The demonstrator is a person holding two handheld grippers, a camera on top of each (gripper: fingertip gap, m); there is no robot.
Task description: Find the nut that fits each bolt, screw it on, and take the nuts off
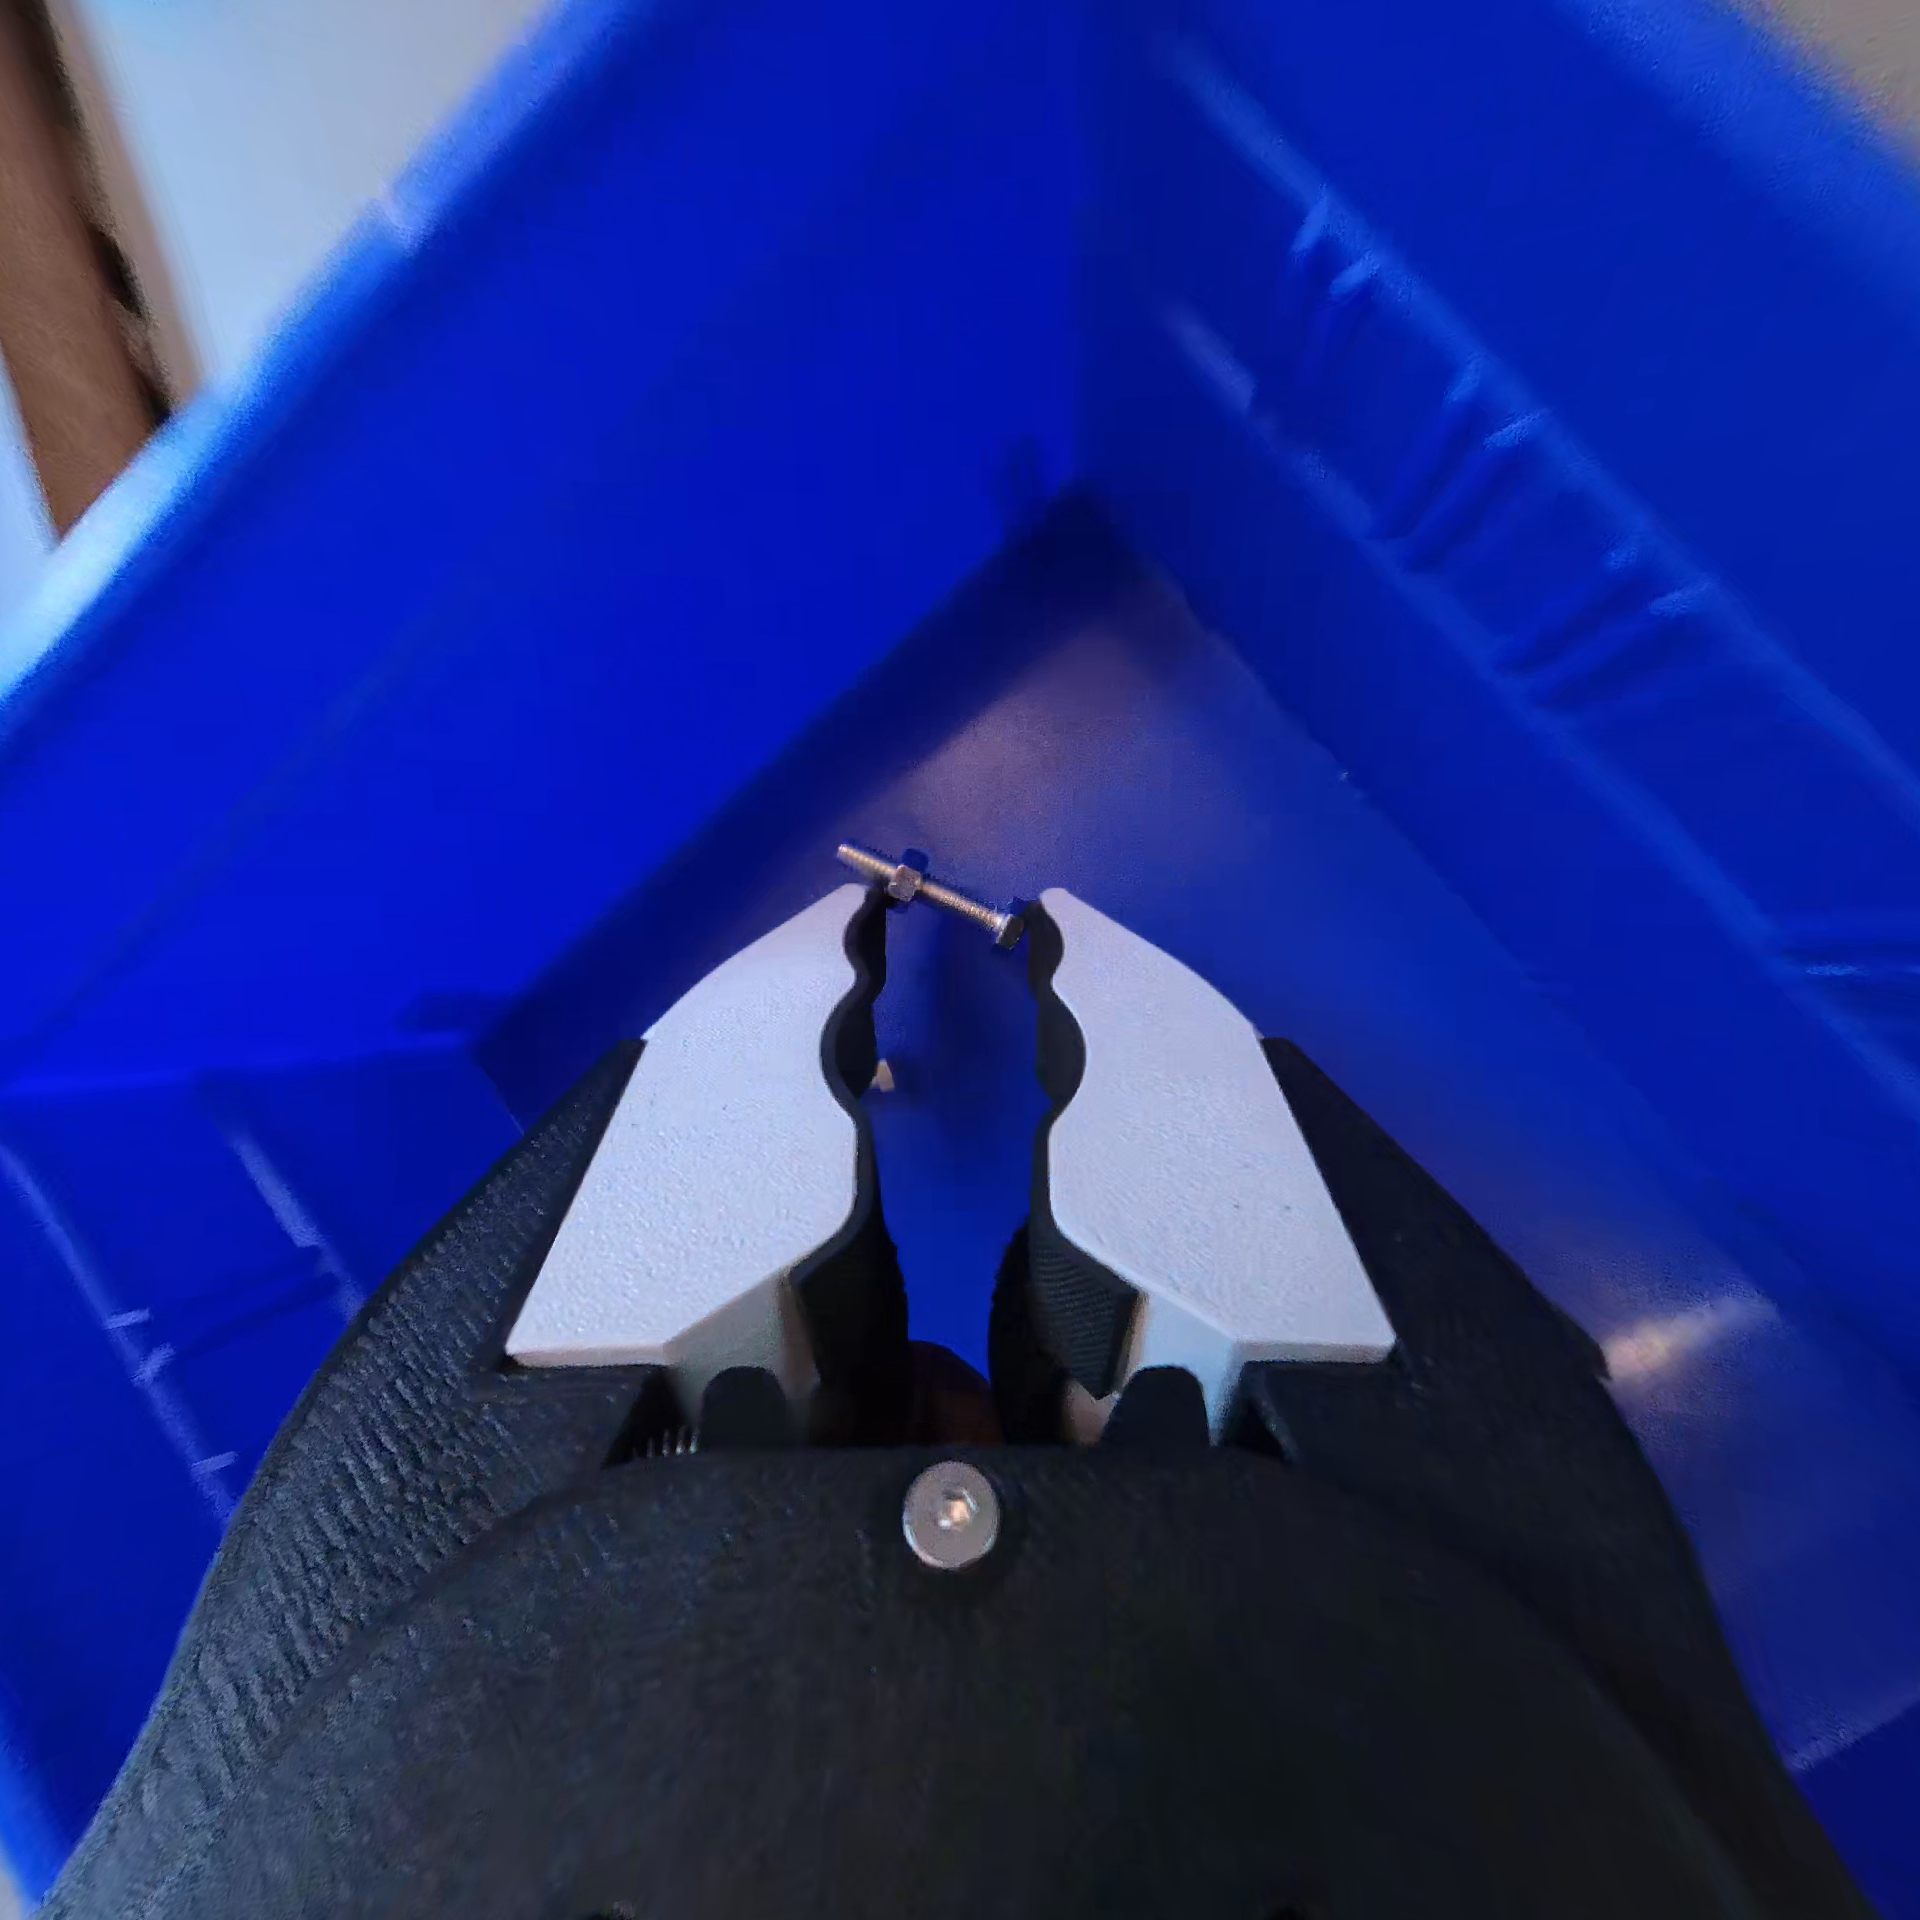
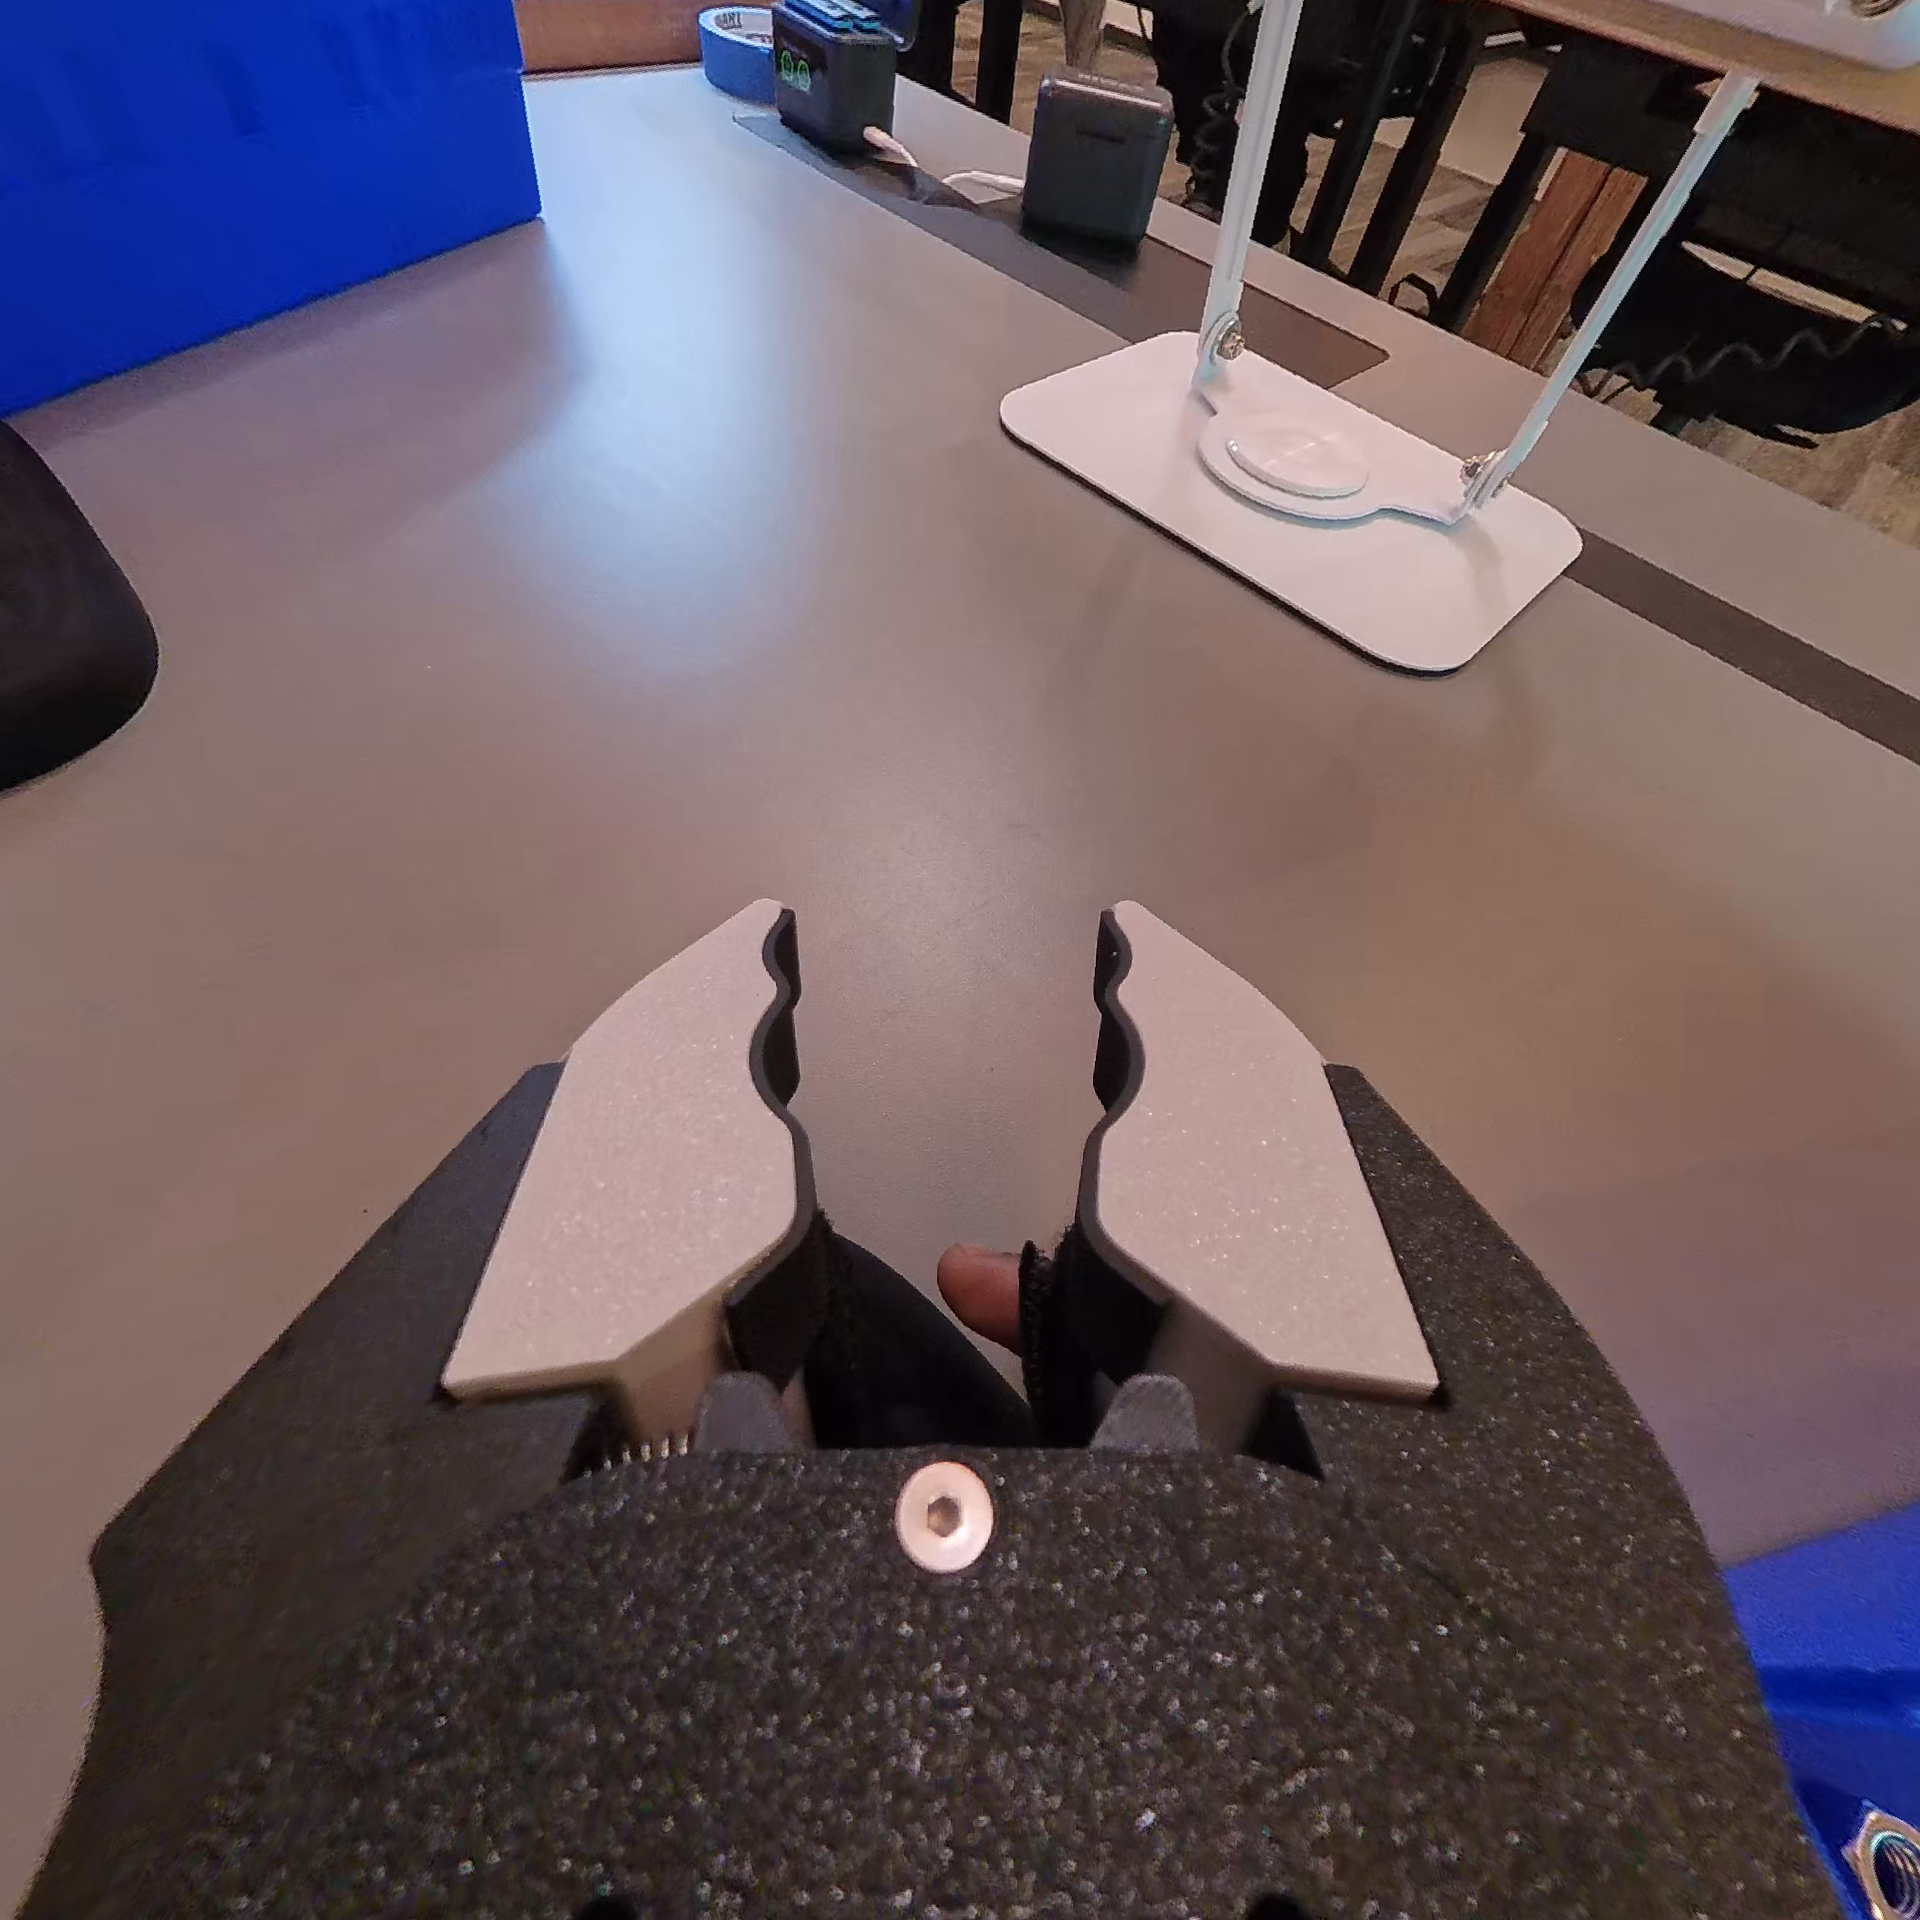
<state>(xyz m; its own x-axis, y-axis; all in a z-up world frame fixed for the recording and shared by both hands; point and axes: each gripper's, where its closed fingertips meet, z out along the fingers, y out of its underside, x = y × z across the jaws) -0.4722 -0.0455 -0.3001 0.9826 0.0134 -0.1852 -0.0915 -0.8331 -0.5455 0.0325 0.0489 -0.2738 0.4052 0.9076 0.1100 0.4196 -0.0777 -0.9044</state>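
The left tool reaches into a blue bin, its jaws narrowly parted and spanned at the very tips by a small bolt with a nut threaded partway along the shank. Whether the bolt is pinched end to end or only lies just beyond the tips cannot be told. If it is held, the hold looks precarious: contact at the head and near the nut only, so a slight opening or a knock on the bin wall could drop it or make it pivot. The right tool hangs wide apart and empty over the grey table, far from helping.
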